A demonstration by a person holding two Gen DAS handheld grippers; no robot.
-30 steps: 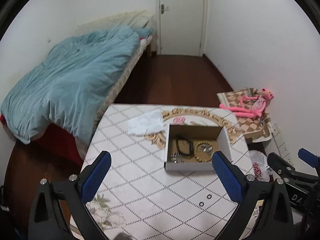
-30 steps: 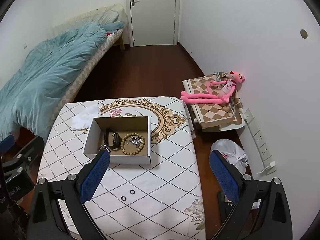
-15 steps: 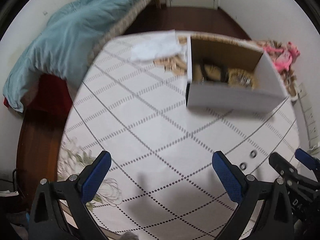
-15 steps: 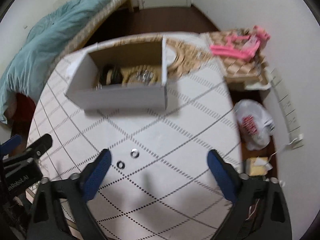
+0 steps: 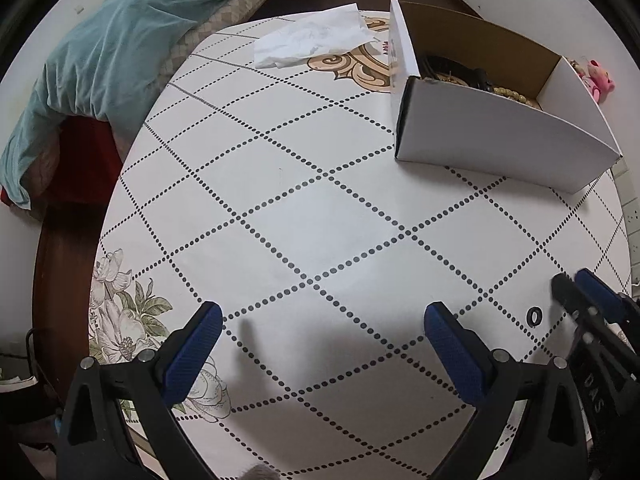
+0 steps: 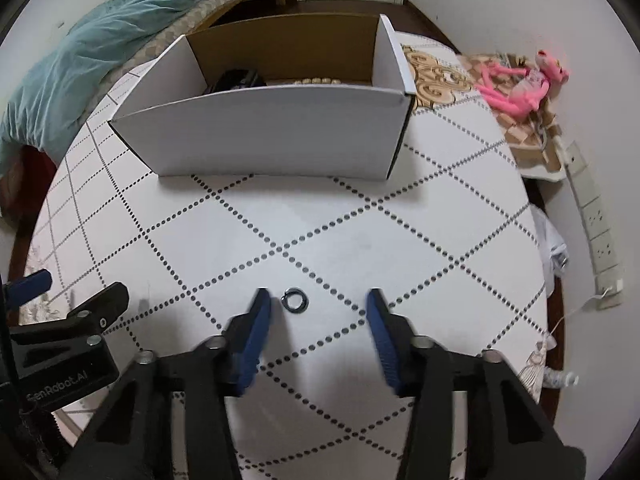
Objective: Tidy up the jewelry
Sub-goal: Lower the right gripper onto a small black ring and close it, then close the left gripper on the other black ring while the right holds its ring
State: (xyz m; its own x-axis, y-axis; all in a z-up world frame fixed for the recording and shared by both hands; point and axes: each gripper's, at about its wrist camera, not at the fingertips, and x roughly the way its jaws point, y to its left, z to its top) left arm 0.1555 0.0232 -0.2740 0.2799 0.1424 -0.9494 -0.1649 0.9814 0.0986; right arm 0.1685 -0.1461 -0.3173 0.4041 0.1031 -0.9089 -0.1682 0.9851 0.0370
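Rings are the target: one small dark ring [image 6: 294, 300] lies on the tablecloth [image 6: 360, 248] between the right gripper [image 6: 316, 322] pads, which have just been narrowing without yet touching it, probably for pinching. Box [image 6: 276, 132] sits at twelve o'clock. Left gripper [image 5: 320, 350] hovers spread, empty.

Both fisheye views look steeply down from close above the surface [image 5: 320, 208], each along its own gripper's fingers toward the far door. The left wrist view sits to the left and sees the white box [image 5: 500, 140] at its right; the right wrist view faces the box head-on. Both share the box, the small ring [image 6: 295, 300] and the bed [image 5: 120, 40].
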